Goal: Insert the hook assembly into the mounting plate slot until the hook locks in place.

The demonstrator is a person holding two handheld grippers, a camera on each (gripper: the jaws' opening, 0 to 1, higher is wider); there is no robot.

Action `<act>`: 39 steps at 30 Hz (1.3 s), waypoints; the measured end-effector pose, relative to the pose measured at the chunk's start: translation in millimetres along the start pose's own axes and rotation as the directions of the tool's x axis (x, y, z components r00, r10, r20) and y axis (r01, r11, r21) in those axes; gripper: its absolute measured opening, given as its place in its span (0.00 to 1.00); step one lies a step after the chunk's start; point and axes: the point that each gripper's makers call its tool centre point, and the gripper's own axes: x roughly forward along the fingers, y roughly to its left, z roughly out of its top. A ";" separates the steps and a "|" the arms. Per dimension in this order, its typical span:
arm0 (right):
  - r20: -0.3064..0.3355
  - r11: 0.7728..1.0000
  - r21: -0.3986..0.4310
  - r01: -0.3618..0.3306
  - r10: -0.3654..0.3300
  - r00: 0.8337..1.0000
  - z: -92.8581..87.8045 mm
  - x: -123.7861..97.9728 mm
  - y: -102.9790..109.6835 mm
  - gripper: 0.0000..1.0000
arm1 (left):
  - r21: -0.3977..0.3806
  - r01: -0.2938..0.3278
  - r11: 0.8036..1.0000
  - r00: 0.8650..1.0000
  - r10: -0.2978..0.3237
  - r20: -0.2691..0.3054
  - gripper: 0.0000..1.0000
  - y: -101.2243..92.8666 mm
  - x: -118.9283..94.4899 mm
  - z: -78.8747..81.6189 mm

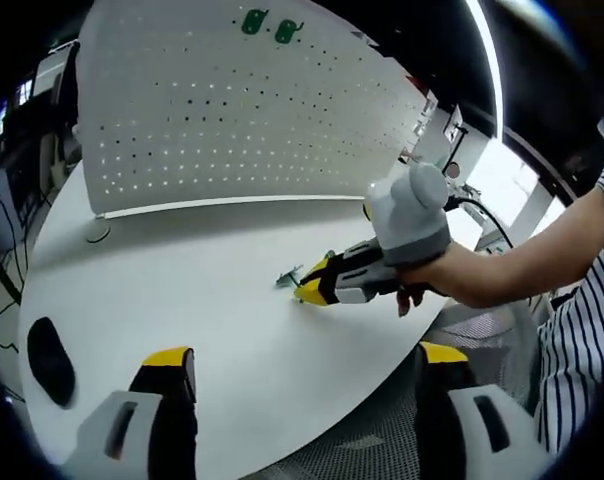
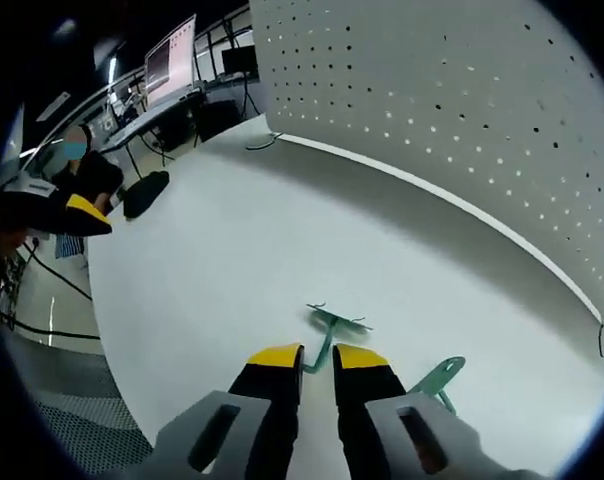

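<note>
A white table (image 1: 212,290) carries a white pegboard (image 1: 242,110) standing upright along its far side, with two green hooks (image 1: 269,24) already hanging near its top edge.

In the right gripper view, the right gripper (image 2: 317,362) has its yellow-tipped jaws drawn close together on the stem of a green hook (image 2: 334,325) — the hook's crossbar end lies on the table just ahead of the jaws. A second green hook (image 2: 437,380) lies on the table just beside the right jaw, apart from the first.

In the left gripper view, the left gripper (image 1: 302,362) hangs over the near edge of the table with its jaws wide apart and nothing between them. A flat black object (image 1: 48,358) lies on the table near the left jaw. Across the table, a hand (image 1: 422,285) holds the right gripper low against the tabletop.
</note>
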 end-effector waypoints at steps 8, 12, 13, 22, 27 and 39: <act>0.016 0.999 0.031 0.020 -0.020 1.000 1.5 0.7 -4.2 0.02 | -0.023 -0.014 1.000 1.000 0.014 0.003 0.92 5.9 -1.4 -4.9; 0.021 0.995 0.096 0.024 -0.026 0.999 1.9 0.5 -9.1 0.01 | -0.033 -0.017 0.999 1.000 0.017 0.002 0.92 6.6 -1.3 -6.9; 0.020 0.992 0.128 0.018 -0.021 1.000 1.4 0.6 -9.4 0.01 | -0.033 -0.017 0.999 1.000 0.017 0.002 0.92 6.3 -1.0 -6.9; 0.094 0.986 0.167 -0.002 -0.014 0.995 20.7 -20.8 -17.3 0.01 | 0.003 -0.016 1.000 1.000 0.016 0.008 0.92 7.4 2.0 4.4; 0.144 0.980 0.198 -0.022 -0.007 0.990 35.7 -36.9 -20.7 0.01 | 0.033 -0.023 0.999 1.000 0.022 0.022 0.92 13.1 2.7 17.9; 0.224 0.933 0.302 -0.197 0.131 0.966 55.8 -82.2 5.9 0.01 | 0.111 -0.031 0.993 0.996 0.021 0.091 0.87 20.7 2.8 54.0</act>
